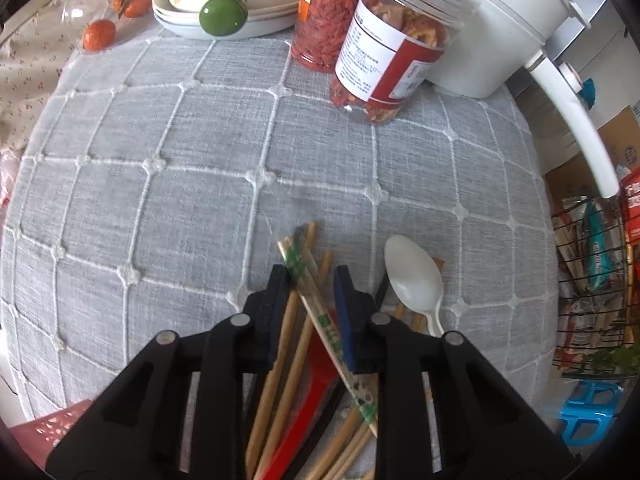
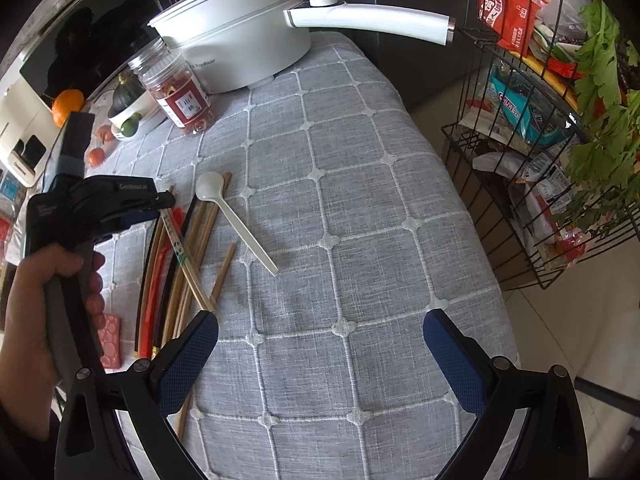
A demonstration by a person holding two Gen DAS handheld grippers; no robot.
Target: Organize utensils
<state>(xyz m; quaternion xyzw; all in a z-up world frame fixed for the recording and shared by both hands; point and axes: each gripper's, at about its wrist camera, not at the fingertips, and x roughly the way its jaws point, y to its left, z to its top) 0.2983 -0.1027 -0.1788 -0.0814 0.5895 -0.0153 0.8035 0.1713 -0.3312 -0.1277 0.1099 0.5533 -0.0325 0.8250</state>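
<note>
Several chopsticks (image 1: pixel 292 340) are lying mixed beside a white spoon (image 1: pixel 416 280) on the surface (image 1: pixel 180 160); the left hand-held gripper (image 1: pixel 312 300) is pinching a wrapped pair (image 1: pixel 320 312). From the right view, the right hand-held gripper (image 2: pixel 320 344) is hovering spread and empty, so I judge the sorting is only beginning.

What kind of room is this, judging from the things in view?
Most likely a home kitchen or dining corner. A white electric pot and jars of dried food stand on a cloth-covered table, and a wire rack holds snacks and greens.
</note>
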